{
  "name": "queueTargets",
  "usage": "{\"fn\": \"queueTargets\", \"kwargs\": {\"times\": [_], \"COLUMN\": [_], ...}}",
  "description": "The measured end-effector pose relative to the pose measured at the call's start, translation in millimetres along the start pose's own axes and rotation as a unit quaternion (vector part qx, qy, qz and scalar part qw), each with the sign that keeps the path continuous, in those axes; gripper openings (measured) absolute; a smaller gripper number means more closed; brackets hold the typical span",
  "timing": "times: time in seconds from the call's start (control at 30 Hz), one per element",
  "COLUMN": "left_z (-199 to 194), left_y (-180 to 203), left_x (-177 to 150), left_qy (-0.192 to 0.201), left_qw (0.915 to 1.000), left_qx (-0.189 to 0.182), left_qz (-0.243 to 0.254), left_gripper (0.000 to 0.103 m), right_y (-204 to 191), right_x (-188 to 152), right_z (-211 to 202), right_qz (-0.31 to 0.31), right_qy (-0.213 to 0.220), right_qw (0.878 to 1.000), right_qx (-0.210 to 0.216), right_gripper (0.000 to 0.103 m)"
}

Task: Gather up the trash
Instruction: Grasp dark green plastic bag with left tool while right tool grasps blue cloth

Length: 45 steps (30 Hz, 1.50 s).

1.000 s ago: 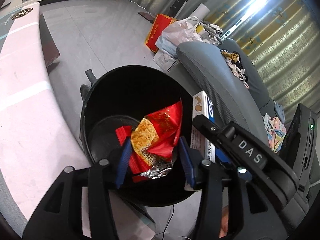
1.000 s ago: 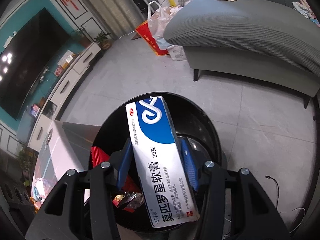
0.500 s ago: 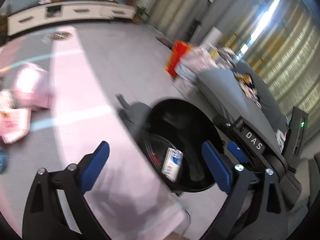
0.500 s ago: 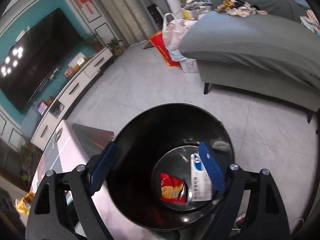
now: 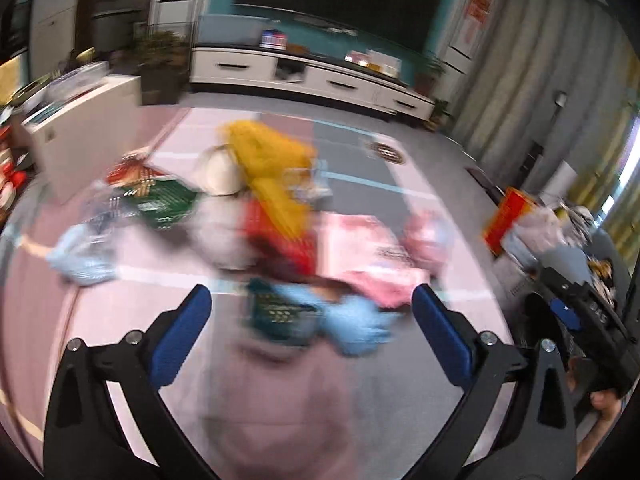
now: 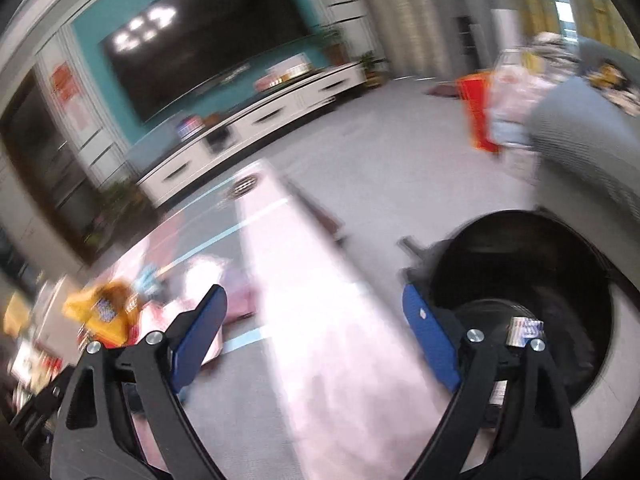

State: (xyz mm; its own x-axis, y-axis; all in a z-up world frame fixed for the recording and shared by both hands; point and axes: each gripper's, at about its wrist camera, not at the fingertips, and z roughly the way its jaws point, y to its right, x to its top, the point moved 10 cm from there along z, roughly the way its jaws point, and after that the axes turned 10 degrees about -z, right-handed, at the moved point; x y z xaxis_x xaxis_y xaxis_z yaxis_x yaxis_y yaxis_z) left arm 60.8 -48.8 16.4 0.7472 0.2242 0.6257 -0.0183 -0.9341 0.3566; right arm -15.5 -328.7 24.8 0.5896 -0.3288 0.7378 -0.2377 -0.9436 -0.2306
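Several blurred wrappers point(image 5: 280, 200) lay uncollected on the pink table point(image 5: 280, 420) beside the black bin point(image 6: 560, 272), which held one box point(image 6: 524, 330), while left gripper point(image 5: 306, 334) and right gripper point(image 6: 314, 342) gaped empty.

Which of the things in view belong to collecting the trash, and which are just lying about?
Job:
- black bin
- box in the bin
- yellow wrapper
- green packet
- light blue litter
- left claw, open
- right claw, open

Lying about:
- television
- white cabinet
- grey sofa
- red bag
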Motion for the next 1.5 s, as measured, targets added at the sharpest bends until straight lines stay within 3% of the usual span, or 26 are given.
{"fn": "queueTargets", "kwargs": {"times": [0.1, 0.27, 0.37, 0.57, 0.67, 0.83, 0.93, 1.13, 1.3, 1.5], "left_z": [4.7, 24.9, 38.5, 60.7, 67.9, 76.1, 76.1, 76.0, 70.8, 43.3], "left_y": [-38.8, -64.4, -52.6, -46.3, -40.7, -35.8, -31.8, -29.4, -29.1, -31.5], "left_x": [3.5, -11.7, -22.3, -41.6, -41.8, -43.9, -46.4, -49.7, -49.3, -42.3], "left_qy": [-0.002, -0.027, -0.049, -0.083, -0.092, -0.094, -0.099, -0.093, -0.088, -0.048], "left_qw": [0.9997, 0.9961, 0.9926, 0.9881, 0.9824, 0.9828, 0.9802, 0.9789, 0.981, 0.9872], "left_qx": [0.0, -0.051, -0.089, -0.108, -0.135, -0.138, -0.152, -0.161, -0.152, -0.135], "left_qz": [-0.024, -0.067, -0.067, -0.073, -0.09, -0.078, -0.081, -0.085, -0.082, -0.07], "left_gripper": [0.1, 0.1, 0.099, 0.085, 0.078, 0.077, 0.069, 0.057, 0.052, 0.052], "right_y": [-43.4, -110.4, -137.6, -156.9, -163.5, -169.9, -170.8, -173.2, -169.9, -167.6], "right_x": [-11.2, -41.4, -59.9, -81.2, -83.9, -86.4, -86.9, -91.4, -91.4, -82.9], "right_z": [15.4, 46.0, 57.9, 77.5, 85.2, 90.4, 95.1, 97.9, 94.8, 77.4], "right_qz": [-0.031, -0.092, -0.109, -0.108, -0.102, -0.107, -0.104, -0.117, -0.127, -0.132], "right_qy": [-0.027, -0.074, -0.101, -0.14, -0.159, -0.157, -0.154, -0.147, -0.138, -0.112], "right_qw": [0.998, 0.989, 0.981, 0.974, 0.969, 0.967, 0.969, 0.969, 0.972, 0.974], "right_qx": [0.047, 0.094, 0.127, 0.142, 0.162, 0.167, 0.165, 0.158, 0.144, 0.147], "right_gripper": [0.088, 0.088, 0.083, 0.064, 0.064, 0.064, 0.063, 0.056, 0.038, 0.036]}}
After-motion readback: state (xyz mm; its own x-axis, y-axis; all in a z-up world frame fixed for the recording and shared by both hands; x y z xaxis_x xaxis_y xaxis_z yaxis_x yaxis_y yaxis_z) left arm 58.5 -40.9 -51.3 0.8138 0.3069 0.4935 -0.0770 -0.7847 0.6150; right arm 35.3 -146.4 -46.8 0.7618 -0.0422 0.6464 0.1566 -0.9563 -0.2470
